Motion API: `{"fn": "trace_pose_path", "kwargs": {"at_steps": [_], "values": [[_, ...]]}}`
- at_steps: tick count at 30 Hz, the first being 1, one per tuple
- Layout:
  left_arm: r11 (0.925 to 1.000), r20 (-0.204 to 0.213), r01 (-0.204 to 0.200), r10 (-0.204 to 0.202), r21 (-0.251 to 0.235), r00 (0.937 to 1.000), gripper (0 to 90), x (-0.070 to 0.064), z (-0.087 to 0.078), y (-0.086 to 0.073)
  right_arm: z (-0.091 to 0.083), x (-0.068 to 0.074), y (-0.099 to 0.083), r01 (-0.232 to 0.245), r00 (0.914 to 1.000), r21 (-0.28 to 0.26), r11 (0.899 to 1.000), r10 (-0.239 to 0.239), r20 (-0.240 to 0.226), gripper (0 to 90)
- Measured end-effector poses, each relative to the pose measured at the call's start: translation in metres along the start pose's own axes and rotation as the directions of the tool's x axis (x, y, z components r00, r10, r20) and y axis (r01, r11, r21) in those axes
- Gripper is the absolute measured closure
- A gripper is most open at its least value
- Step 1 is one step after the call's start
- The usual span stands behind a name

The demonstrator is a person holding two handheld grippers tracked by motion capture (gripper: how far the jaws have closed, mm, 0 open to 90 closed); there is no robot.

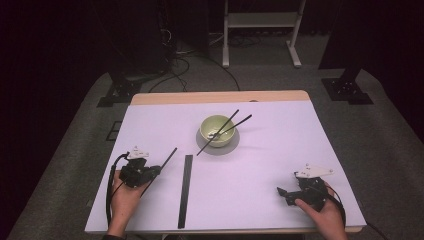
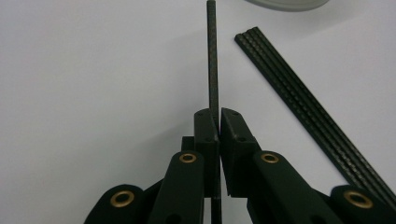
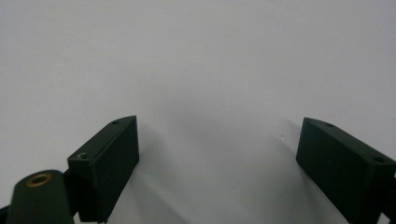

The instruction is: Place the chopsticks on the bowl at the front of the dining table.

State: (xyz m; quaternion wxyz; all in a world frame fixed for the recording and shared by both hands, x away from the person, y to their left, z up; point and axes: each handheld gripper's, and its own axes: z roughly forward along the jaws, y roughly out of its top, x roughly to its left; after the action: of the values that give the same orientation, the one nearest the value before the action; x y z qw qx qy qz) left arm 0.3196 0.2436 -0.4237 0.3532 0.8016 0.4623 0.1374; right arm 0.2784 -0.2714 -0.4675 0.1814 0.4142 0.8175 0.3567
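Chopstick point(image 2: 213, 56) is being pinched between the pressed-together jaws of the left gripper point(image 1: 150, 171), near left on the white table point(image 1: 260, 165), just left of a black strip point(image 1: 185, 190). Dark room and grey floor are being seen beyond. The right gripper point(image 3: 219, 154) is being held spread wide, empty, over bare tabletop near right.

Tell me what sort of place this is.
Probably a lab or recording studio, not a home: a white-covered table on grey carpet, black stands and cables behind it, dark surroundings, and a staged bowl with chopsticks.
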Motion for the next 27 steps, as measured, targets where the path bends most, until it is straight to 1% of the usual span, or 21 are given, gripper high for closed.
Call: {"fn": "trace_pose_path", "kwargs": {"at_steps": [2, 5, 10, 11, 16, 19, 20, 21, 27], "values": [[1.0, 0.005, -0.005, 0.005, -0.004, 1.0, 86.0, -0.001, 0.0, 0.003, 0.0, 0.0, 0.0, -0.001, 1.0, 0.0, 1.0, 0.001, 0.0, 11.6], [1.0, 0.008, -0.001, 0.001, -0.01, 1.0, 86.0, -0.003, -0.002, 0.008, 0.0, 0.0, 0.0, 0.001, 1.0, 0.0, 1.0, -0.001, 0.0, 11.6], [0.9997, 0.018, -0.005, 0.005, -0.024, 0.9998, 86.0, -0.006, -0.002, 0.017, 0.0, 0.0, 0.0, -0.001, 1.0, 0.0, 1.0, 0.001, 0.0, 11.5], [0.9997, 0.018, -0.011, 0.012, -0.023, 0.9998, 86.0, -0.006, -0.002, 0.019, 0.0, 0.0, 0.0, -0.001, 1.0, 0.0, 1.0, 0.001, 0.0, 11.5], [0.9993, 0.019, -0.01, 0.011, -0.036, 0.9998, 86.0, -0.008, -0.003, 0.025, 0.0, 0.0, 0.0, 0.001, 1.0, -0.001, 1.0, -0.001, 0.0, 11.5], [0.9993, 0.02, -0.007, 0.008, -0.038, 0.9998, 86.0, -0.009, -0.003, 0.029, 0.0, 0.0, 0.0, -0.001, 1.0, 0.0, 1.0, 0.001, 0.0, 11.5], [0.9991, 0.023, -0.013, 0.014, -0.039, 0.9996, 86.0, -0.009, -0.003, 0.031, 0.0, 0.0, 0.0, 0.0, 1.0, 0.0, 1.0, 0.0, 0.0, 11.5], [0.9991, 0.024, -0.007, 0.008, -0.043, 0.9997, 86.0, -0.01, -0.002, 0.032, 0.0, 0.0, 0.0, -0.001, 1.0, 0.0, 1.0, 0.001, 0.0, 11.5], [0.9989, 0.028, -0.013, 0.014, -0.045, 0.9995, 86.0, -0.014, -0.001, 0.04, 0.0, 0.0, 0.0, -0.002, 1.0, 0.001, 1.0, 0.002, 0.0, 11.5]]}}
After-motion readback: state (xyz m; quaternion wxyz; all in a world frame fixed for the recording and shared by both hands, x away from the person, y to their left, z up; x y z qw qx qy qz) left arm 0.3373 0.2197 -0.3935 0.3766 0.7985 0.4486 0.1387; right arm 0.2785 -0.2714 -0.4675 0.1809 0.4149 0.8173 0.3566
